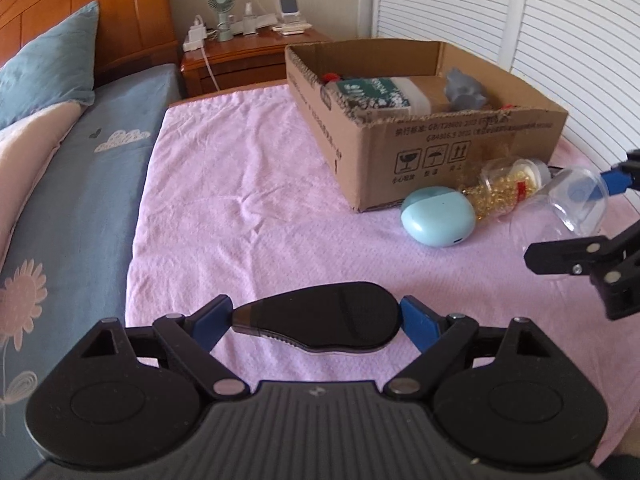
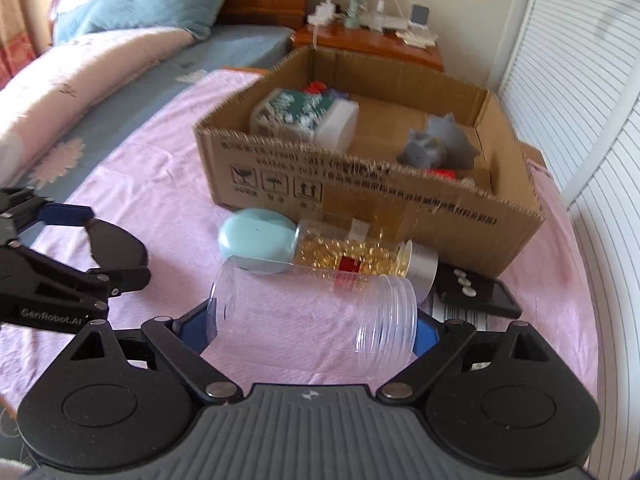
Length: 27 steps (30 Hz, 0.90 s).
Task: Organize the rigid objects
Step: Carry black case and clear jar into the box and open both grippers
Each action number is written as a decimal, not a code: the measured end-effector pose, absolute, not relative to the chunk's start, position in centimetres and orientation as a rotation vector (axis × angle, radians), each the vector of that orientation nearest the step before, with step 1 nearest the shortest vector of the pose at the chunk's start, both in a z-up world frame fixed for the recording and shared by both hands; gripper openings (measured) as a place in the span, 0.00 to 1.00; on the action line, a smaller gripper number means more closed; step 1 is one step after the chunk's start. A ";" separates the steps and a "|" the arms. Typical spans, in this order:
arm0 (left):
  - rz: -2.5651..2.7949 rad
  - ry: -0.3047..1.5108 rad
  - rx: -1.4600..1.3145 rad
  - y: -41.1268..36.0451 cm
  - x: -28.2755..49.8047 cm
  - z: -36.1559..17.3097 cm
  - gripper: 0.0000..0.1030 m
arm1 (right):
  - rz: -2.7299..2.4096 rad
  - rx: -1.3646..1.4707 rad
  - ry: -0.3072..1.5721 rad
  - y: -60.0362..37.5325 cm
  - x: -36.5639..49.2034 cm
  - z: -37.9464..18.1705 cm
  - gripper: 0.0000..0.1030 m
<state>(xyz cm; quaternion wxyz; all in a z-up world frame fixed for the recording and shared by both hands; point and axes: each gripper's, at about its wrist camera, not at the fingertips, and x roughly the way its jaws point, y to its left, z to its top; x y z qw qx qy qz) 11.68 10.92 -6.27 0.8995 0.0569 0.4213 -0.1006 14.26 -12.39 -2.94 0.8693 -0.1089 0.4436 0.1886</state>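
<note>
From the left wrist, the left claw (image 1: 316,320) is clamped across a flat, dark, teardrop-shaped case (image 1: 320,320), matte and smooth, held just above the pink towel (image 1: 240,184) on the bed. Ahead stands an open cardboard box (image 1: 400,152) with rough torn edges; a green-labelled tub (image 1: 376,94) and a grey spiky toy (image 1: 466,90) already lie inside, so the sorting looks partly done. Outside the box, touching its front wall, remain a glossy pale-blue pod (image 1: 438,222) and a clear bottle (image 1: 508,192) of golden capsules. From the right wrist, the right claw (image 2: 314,330) grips a clear plastic jar (image 2: 312,320) end to end, lying sideways, lidless, with a threaded neck, lifted slightly off the towel. Beyond it the pod and bottle touch each other; a flat black device (image 2: 480,292) with white buttons lies beside the bottle. By my judgement, both held items and those three are still to be boxed.
</note>
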 end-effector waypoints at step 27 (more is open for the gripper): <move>-0.341 0.757 0.231 4.6 23.0 2.8 0.87 | 0.375 -0.175 0.753 -17.5 31.7 2.9 0.93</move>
